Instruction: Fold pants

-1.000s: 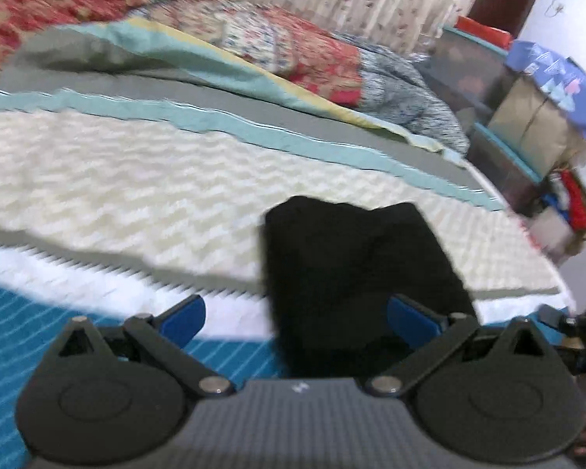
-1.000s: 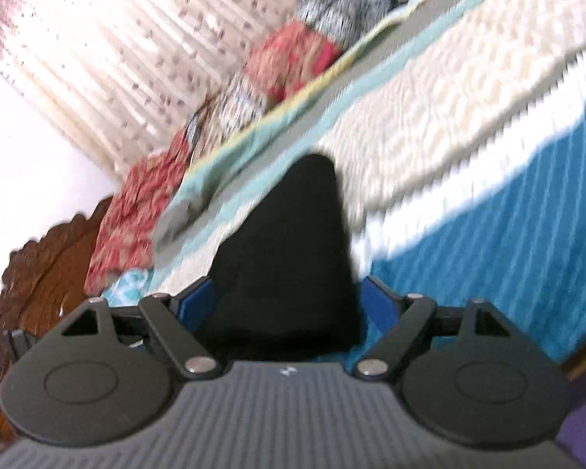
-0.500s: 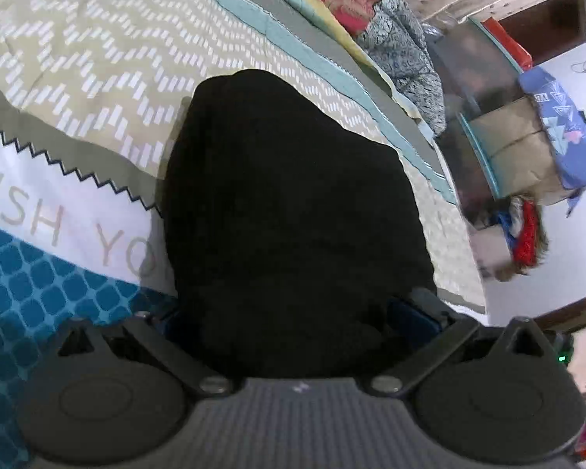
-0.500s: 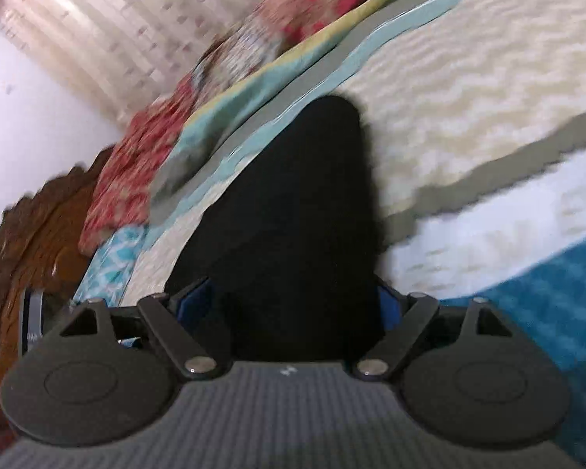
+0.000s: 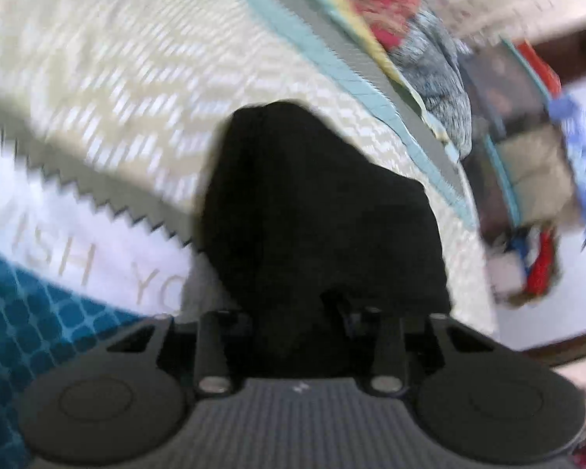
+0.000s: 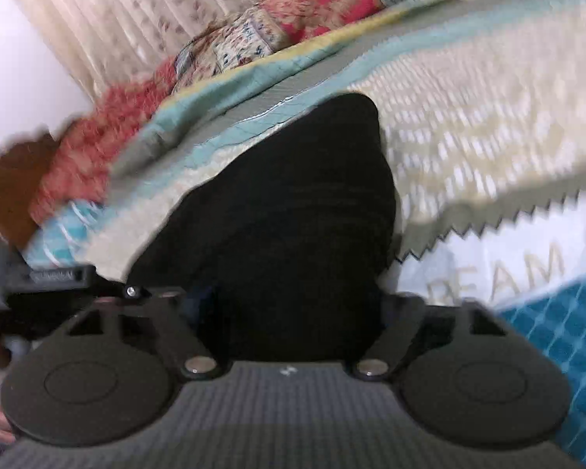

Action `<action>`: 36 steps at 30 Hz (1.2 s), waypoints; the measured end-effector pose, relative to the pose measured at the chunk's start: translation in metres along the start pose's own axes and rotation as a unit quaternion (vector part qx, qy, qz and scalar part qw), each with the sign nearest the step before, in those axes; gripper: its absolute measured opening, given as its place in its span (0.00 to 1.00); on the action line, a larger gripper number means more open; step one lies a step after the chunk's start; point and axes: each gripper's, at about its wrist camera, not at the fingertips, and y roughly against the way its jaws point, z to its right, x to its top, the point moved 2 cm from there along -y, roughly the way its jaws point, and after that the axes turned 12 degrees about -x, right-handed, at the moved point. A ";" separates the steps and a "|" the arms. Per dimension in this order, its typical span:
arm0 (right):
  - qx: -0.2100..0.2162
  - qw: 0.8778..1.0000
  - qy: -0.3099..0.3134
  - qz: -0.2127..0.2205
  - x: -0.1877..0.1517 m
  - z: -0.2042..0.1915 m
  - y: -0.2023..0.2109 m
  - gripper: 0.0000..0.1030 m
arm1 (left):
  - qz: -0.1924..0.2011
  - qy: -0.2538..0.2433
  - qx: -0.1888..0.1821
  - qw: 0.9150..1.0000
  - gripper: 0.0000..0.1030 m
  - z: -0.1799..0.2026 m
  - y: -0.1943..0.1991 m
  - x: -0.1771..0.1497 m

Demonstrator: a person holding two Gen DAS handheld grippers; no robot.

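Lying bunched on the bedspread [image 5: 97, 90], black pants [image 5: 316, 211].

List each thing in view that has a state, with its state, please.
black pants: bunched, lying on the bed cover, near edge between both grippers' jaws.
left gripper: jaws just closing, narrow, on the pants.
right gripper: jaws just closing, pants between them; grip unclear.
bed cover: spread flat.

Patterned bedspread [image 5: 97, 90] carries black pants [image 5: 316, 211] (folded).
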 end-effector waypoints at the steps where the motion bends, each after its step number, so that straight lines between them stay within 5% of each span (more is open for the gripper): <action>1: 0.008 1.000 0.006 0.010 0.005 -0.004 0.007 0.54 | 0.004 -0.030 0.000 1.000 0.27 0.014 0.006 0.002; 8: 0.035 0.988 0.059 0.141 0.073 -0.028 0.023 0.52 | 0.079 -0.230 0.008 0.970 0.27 0.101 0.026 0.047; 16: 0.009 0.970 0.113 0.215 0.139 -0.050 -0.069 0.52 | 0.125 -0.272 0.087 0.950 0.28 0.105 -0.022 0.142; 21: -0.001 0.981 0.089 0.170 0.154 -0.050 -0.142 0.52 | 0.134 -0.240 0.150 0.950 0.31 0.057 -0.078 0.200; 23: -0.009 0.992 0.064 0.106 0.149 -0.046 -0.186 0.55 | 0.118 -0.209 0.192 0.952 0.36 0.023 -0.102 0.213; 25: -0.004 0.999 0.004 0.046 0.134 -0.024 -0.217 0.68 | 0.115 -0.194 0.226 0.948 0.58 -0.004 -0.119 0.215; 27: 0.033 0.997 -0.031 0.057 0.138 -0.011 -0.205 0.70 | 0.152 -0.206 0.224 0.940 0.83 -0.007 -0.114 0.209; 33: 0.035 0.996 -0.050 0.060 0.131 -0.004 -0.185 0.73 | 0.153 -0.169 0.224 0.947 0.86 -0.001 -0.095 0.192; 36: 0.028 0.997 -0.053 0.049 0.121 -0.004 -0.171 0.76 | 0.154 -0.177 0.238 0.943 0.86 0.012 -0.079 0.172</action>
